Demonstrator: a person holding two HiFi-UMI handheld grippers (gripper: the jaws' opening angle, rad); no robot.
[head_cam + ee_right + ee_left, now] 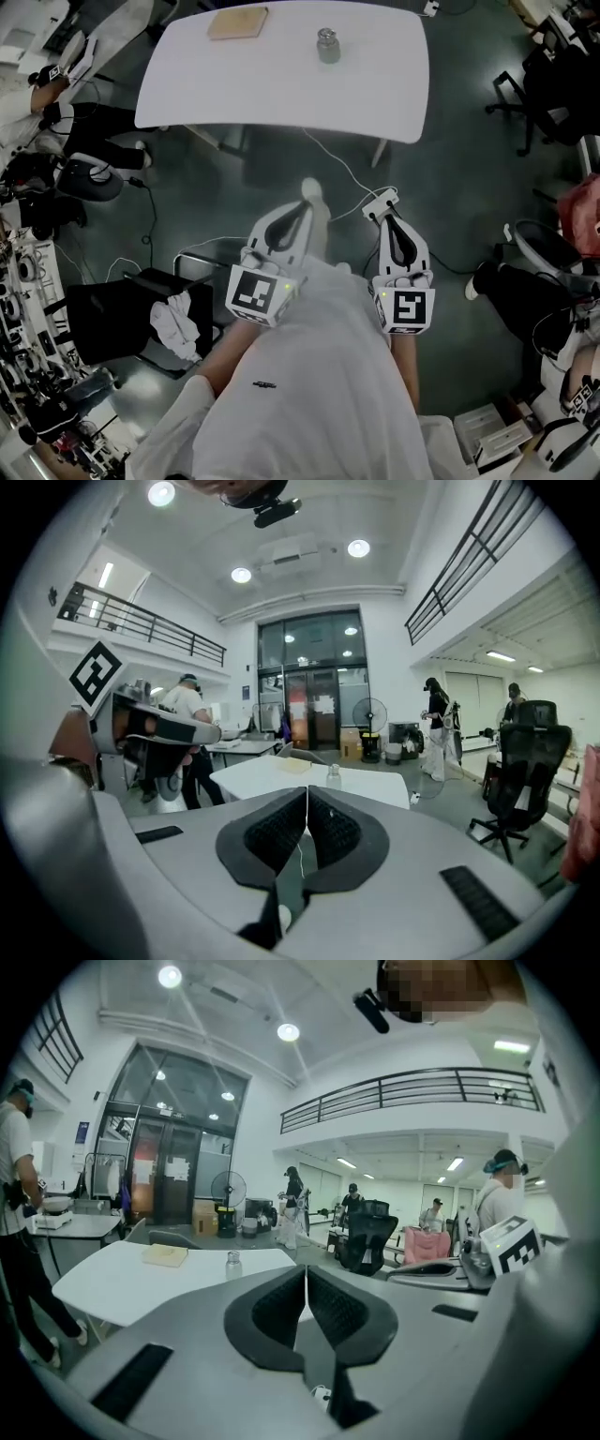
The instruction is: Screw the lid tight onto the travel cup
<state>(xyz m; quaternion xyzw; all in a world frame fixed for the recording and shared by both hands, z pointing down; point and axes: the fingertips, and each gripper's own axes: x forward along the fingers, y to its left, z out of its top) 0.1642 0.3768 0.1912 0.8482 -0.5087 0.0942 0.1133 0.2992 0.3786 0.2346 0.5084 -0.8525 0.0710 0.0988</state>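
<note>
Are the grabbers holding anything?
Nothing. The left gripper and right gripper are shut and empty; the small silvery travel cup stands on the white table.

No legible text (all too small).

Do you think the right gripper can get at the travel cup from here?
Probably not yet: the travel cup stands on the table, across the floor from the right gripper, though nothing blocks the way.

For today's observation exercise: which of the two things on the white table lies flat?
The tan pad, a thin slab; the travel cup, right of it in the head view, stands upright.
</note>
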